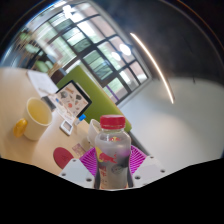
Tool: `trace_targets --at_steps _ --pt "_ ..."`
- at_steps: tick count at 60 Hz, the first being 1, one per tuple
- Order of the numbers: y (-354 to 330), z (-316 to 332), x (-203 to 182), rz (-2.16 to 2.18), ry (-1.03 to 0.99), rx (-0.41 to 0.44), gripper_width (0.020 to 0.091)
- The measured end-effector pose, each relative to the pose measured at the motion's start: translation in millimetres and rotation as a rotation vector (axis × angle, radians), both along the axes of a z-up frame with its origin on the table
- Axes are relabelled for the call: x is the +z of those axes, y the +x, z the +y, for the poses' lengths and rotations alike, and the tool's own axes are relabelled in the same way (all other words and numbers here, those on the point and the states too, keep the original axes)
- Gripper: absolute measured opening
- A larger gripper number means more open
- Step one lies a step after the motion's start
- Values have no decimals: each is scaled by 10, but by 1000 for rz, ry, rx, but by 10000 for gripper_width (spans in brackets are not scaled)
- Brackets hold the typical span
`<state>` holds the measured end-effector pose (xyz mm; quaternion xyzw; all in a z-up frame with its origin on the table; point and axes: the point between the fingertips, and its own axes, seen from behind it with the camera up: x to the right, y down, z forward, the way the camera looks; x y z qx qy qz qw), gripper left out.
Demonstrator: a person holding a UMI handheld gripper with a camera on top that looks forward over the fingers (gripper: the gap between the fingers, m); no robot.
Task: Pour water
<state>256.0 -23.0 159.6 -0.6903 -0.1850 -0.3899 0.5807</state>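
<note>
Bottle (112,150) upright, clamped between gripper (108,163) fingers, red cap up; yellow cup (35,118) sits at ten o'clock, well apart.

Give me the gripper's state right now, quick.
Gripper: shut on the water bottle, held tilted between both fingers, near the yellow cup.
</note>
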Motion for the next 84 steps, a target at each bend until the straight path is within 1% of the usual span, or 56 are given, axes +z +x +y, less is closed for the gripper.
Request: trace_targets --at_steps 1,5,8,9,10,12,13,15,16,17,18,22,23,24,25,29,30,31,35,36,44,45,47,51,53,55,60,61,63,66,67,69,70,73,74,75,77,78,80,81,84 --pt "-125 80 -29 -67 -4 -3 365" --pt "-420 196 82 -326 -60 14 365" --pt "-599 290 96 -515 -106 22 366" --pt "-581 259 167 -572 -131 37 366" --pt "-620 384 102 -621 -138 44 366" --pt "-758 331 111 -742 -170 42 364" --pt "-761 462 59 -780 -177 54 365" --pt "-883 389 64 -880 -204 56 365" --pt "-876 528 2 -913 -210 69 364" --pt "-936 404 49 -970 -232 68 363" --pt "-943 529 -2 -1006 -237 69 366" --pt "-1022 580 -59 -1176 -269 75 367" --pt "-1073 430 1 -1223 -283 77 366" --pt "-1034 644 -23 -1249 -285 90 366" --pt "-1044 651 -35 -1280 -288 92 367" --pt "-1068 669 -87 -1353 -295 97 369" --pt "-1143 459 -51 -1371 -303 90 369" --pt "-1108 682 -47 -1373 -308 101 369" --pt "-1107 713 -118 -1387 -323 110 370" --pt "-1110 645 -105 -1388 -325 111 370" --pt "-1117 718 -134 -1365 -311 111 370" --pt "-1119 612 -106 -1356 -305 112 370" --pt "-1117 721 -111 -1338 -294 113 371" --pt "-1174 774 -12 -1217 -232 130 370" --pt "-1213 627 88 -1080 -158 124 371" --pt "-1167 758 201 -902 -102 120 370" --pt "-1065 743 429 -388 80 116 368" --pt "-1013 612 482 -289 126 119 368" --pt "-933 766 521 -84 157 132 369" --pt "-846 711 514 249 224 160 368" --pt "-806 690 427 348 267 170 368" --pt "-830 835 349 506 251 211 366" --pt "-820 797 321 602 243 226 367" --pt "-818 858 183 772 221 255 367" --pt "-818 862 -30 835 252 258 369" --pt "-791 982 -73 828 226 261 370" --pt "-745 978 -58 820 202 248 370" --pt "-751 879 -193 844 192 242 369" --pt "-723 894 -265 840 175 239 369" --pt "-641 1002 -418 843 173 243 368" --pt "-623 1023 -542 858 143 243 367"
